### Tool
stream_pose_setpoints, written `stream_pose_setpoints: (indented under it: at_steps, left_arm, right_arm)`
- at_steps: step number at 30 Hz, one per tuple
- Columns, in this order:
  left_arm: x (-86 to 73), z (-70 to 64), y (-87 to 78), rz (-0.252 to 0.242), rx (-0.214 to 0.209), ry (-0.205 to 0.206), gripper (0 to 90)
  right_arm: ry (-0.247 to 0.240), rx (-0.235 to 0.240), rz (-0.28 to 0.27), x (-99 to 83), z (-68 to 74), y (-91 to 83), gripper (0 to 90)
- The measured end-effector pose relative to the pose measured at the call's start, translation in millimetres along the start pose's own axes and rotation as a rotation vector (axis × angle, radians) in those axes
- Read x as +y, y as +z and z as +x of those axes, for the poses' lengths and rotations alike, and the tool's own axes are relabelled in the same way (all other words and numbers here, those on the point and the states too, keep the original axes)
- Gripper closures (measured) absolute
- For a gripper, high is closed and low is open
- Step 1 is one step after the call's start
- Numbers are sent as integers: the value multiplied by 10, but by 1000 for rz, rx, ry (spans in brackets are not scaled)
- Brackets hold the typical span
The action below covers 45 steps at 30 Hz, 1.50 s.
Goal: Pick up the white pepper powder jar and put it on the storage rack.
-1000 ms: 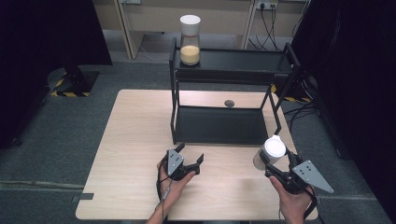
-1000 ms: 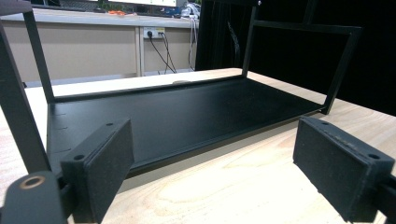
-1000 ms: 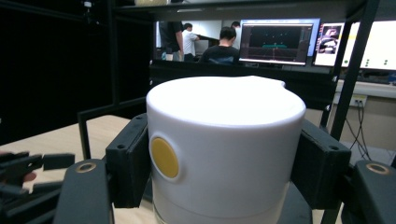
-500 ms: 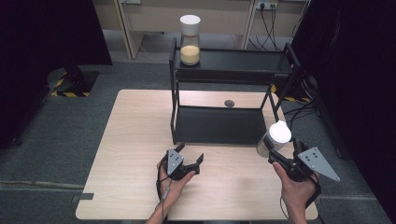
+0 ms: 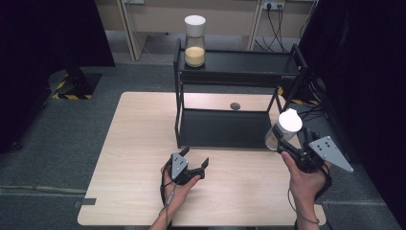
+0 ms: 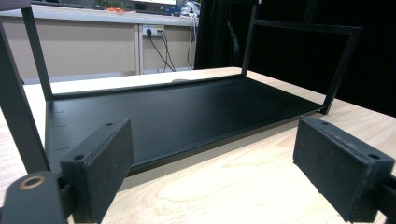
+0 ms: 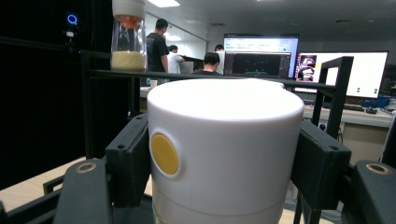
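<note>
A white-lidded jar (image 5: 283, 129) is gripped by the right gripper (image 5: 292, 149) and held in the air off the table's right edge, beside the rack (image 5: 239, 76). A second jar (image 5: 195, 40) is already parked on the rack's top shelf, left corner (so one placing looks done, one left). The left gripper (image 5: 191, 167) is rested near the table's front edge, jaws wide, nothing held. A yellow button (image 7: 164, 154) on the lid is revealed in the right gripper view; the bare lower shelf (image 6: 187, 112) is shown close in the left gripper view.
</note>
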<state>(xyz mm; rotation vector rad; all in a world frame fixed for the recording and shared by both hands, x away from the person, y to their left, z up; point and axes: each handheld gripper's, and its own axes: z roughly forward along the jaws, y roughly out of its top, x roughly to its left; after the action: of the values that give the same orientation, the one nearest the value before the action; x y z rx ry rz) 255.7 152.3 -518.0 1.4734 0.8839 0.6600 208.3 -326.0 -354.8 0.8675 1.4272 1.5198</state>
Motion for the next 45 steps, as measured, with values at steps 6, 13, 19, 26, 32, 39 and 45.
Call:
stream_pose_setpoints:
  at_steps: [6, 13, 19, 26, 32, 39, 45]
  left_arm:
    - [2, 5, 0, 1, -2, -1, 118]
    - [-2, 8, -2, -1, -1, -5, 118]
    - [3, 17, 3, 2, -2, -15, 118]
    - [4, 15, 3, 2, -3, -12, 118]
    - [2, 16, 1, 1, -3, -11, 118]
    - [6, 11, 4, 3, -2, -8, 118]
    - [3, 7, 0, 2, -1, -5, 117]
  right_arm:
    - [-1, -4, -7, 97, 1, 80, 311]
    - [15, -11, -18, 191, -22, 165, 311]
    - [14, -17, -17, 269, -55, 236, 310]
    - [9, -28, -20, 368, -82, 319, 310]
    - [6, -33, -23, 476, -101, 392, 310]
    - [13, -42, -34, 617, -120, 489, 310]
    - [14, -40, -32, 738, -145, 585, 310]
